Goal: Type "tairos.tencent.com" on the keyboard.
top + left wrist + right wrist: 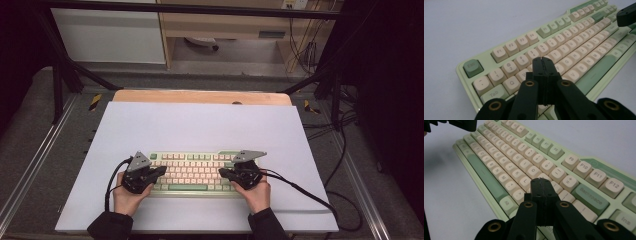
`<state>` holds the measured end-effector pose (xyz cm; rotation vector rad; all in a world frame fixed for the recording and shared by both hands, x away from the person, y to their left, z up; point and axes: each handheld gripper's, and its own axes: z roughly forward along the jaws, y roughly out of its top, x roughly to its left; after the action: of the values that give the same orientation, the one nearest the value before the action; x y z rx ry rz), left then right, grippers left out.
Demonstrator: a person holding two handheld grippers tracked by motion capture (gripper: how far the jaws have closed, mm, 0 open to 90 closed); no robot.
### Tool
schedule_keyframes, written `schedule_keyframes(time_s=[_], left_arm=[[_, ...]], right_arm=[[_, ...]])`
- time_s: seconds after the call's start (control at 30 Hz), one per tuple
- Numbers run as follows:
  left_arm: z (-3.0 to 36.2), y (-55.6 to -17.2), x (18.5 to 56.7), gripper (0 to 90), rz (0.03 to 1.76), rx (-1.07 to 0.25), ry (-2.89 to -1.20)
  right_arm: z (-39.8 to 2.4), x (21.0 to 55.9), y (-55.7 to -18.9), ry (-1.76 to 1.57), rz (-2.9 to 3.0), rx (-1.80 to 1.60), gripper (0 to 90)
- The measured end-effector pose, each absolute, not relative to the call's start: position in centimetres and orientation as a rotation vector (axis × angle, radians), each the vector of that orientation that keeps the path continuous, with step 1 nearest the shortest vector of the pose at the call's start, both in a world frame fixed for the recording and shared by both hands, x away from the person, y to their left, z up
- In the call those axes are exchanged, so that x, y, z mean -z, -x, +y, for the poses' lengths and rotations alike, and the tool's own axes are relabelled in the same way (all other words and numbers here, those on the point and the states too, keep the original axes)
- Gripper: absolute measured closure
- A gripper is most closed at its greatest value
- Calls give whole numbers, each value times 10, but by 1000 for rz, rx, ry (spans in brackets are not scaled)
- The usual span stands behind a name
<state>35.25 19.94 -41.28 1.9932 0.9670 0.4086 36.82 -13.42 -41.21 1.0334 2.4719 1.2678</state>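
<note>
A pale green keyboard [192, 172] with cream and green keys lies on a white sheet near the front of the table. My left gripper [161, 171] hovers over the keyboard's left end, jaws shut with nothing between them. In the left gripper view the closed tips [543, 59] sit above the keys near the letter row of the keyboard [564, 47]. My right gripper [223, 173] is over the right end, also shut and empty. Its tips [541, 180] hang above the keys right of L on the keyboard [524, 162].
The white sheet [200, 125] covers most of a wooden tabletop [200, 96]. Black cables [300, 192] trail from both grippers across the sheet. Dark frame bars [65, 75] stand at the back corners. The other gripper [627, 15] shows at the top right of the left gripper view.
</note>
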Motion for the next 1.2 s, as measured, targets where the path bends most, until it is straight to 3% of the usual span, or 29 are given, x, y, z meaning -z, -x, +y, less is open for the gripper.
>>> schedule_keyframes(time_s=[0.47, 1.2], left_arm=[[170, -369, 415, 900, 951, -400, -2025], [163, -374, 432, 900, 945, -404, -2062]], right_arm=[[-150, 420, -362, -1069, 2458, -1287, 900], [-154, 421, -361, -1073, 2455, -1296, 900]])
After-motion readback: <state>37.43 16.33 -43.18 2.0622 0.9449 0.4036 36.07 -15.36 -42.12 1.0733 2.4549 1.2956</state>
